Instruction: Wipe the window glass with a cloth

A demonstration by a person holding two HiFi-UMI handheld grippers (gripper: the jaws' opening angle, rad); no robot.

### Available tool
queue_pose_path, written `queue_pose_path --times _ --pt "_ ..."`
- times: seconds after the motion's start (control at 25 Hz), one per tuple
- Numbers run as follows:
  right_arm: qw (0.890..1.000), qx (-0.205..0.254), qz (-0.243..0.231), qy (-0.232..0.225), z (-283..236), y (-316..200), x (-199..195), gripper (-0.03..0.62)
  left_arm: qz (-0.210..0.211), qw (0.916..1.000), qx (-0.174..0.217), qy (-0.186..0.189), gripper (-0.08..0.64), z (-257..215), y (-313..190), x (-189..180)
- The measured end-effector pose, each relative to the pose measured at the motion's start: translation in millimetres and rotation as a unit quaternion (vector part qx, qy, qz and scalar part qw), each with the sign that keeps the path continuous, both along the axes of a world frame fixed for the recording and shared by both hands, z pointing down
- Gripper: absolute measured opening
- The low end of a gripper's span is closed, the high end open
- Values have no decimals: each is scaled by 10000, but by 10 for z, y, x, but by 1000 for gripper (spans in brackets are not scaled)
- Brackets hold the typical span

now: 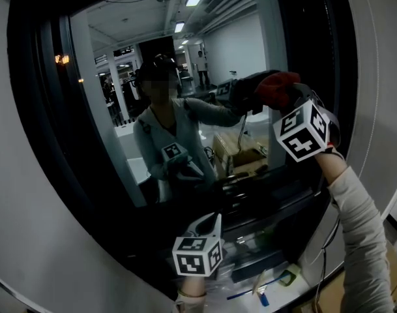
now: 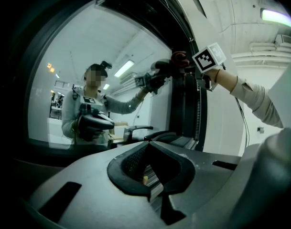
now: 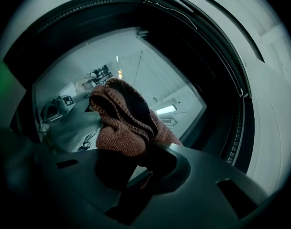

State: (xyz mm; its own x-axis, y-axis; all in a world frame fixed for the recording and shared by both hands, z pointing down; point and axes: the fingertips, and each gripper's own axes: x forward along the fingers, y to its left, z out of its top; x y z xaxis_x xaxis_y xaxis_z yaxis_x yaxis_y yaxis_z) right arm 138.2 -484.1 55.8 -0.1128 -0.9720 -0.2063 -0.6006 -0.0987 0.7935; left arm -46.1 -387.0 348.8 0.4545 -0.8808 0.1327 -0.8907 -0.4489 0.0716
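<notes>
Cloth (image 3: 123, 123), rust-red knitted, pinched in my right hand-held gripper (image 3: 135, 163), touching dark-framed window glass (image 1: 237, 51) upper right | left hand-held gripper (image 2: 147, 175) closed empty, lower, farther.

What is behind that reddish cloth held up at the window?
The window glass, which mirrors the person and a lit room. The cloth, clamped in the right gripper, seems pressed against the pane. The patch of glass directly behind it is covered.
</notes>
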Motion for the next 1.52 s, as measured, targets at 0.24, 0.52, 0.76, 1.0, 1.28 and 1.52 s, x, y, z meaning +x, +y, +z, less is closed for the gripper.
queue_pose_path --times 0.24,0.52,0.76,1.0,1.28,1.52 --pt "9996 -261 -75 -63 472 -23 0 44 -5 10000 -6 19 5 21 37 8" --pt "9982 -560 -147 -157 869 -23 -1 44 -1 10000 10 42 5 -4 79 18" --pt "9959 -857 -194 -222 1263 -20 -8 44 3 10000 7 56 4 -11 95 40" --pt "9930 -1129 -204 -263 1657 -41 3 44 -15 10000 -32 50 5 35 96 44" --pt "9874 -1525 -223 -354 2115 -47 -1 43 -82 9999 -82 47 5 66 123 -4" --pt "9817 -1812 -257 -519 2392 -52 -12 43 -124 9999 -104 57 5 93 144 -51"
